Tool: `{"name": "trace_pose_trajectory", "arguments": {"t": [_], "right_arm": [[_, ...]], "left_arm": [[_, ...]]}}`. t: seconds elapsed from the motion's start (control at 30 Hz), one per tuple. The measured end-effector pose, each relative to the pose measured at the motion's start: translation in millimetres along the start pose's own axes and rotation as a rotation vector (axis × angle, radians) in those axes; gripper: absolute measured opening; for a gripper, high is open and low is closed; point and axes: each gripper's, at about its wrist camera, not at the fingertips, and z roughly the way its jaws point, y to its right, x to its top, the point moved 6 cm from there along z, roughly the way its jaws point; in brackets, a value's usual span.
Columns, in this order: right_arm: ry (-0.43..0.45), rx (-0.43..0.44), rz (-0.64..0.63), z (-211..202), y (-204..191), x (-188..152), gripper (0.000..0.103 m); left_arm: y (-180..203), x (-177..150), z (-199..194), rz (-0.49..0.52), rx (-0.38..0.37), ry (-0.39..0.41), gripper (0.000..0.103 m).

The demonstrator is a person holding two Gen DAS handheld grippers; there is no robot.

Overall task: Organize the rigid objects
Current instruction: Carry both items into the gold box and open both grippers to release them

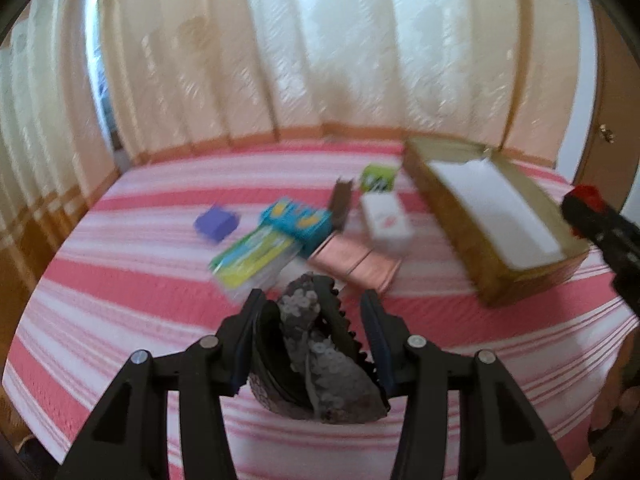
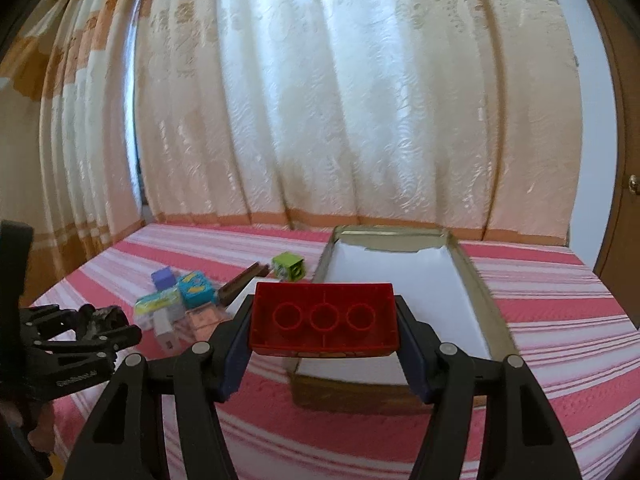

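The open gold cardboard box, right of centre, looks empty, so sorting has barely begun. The right gripper pinches one red plastic brick before it; the left gripper clamps one sequined hair clip. Roughly eight small items wait mid-frame.

- Daylight comes through the pale curtains filling the upper half of both frames; they glow brightest right of centre.
- The striped bedspread is evenly lit, with soft, faint shadows only.
- The left wrist view is smeared by motion blur: the small boxes at mid-frame and the open carton to the right have streaked edges.
- The right wrist view is sharper; the red brick at centre reads crisply.
- Fisheye bending curves the curtain folds, and dark vignetting cuts every corner.
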Motion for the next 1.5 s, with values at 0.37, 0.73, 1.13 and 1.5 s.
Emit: {"name": "trace_pose_trajectory", "arguments": {"t": [0.37,0.73,1.13,1.5], "right_arm": [[0.054,-0.176,0.038,18.3,70.3,15.6,0.066],[-0.041,-0.306,0.066,70.4,121.3,7.1,0.066],[-0.107,-0.289,0.055,87.3,123.5,-0.3,0.066],[0.033,-0.2,0.261,61.0,142.6,4.6,0.097]], "left_arm": [[90.6,65.6,11.5,0.091,-0.162,0.115,0.048],[156.5,84.4,80.0,0.132,-0.203,0.066,0.048],[173.2,77.5,102.6,0.196,-0.199,0.041,0.044],[158.3,85.1,78.7,0.141,-0.122,0.173,0.103]]}}
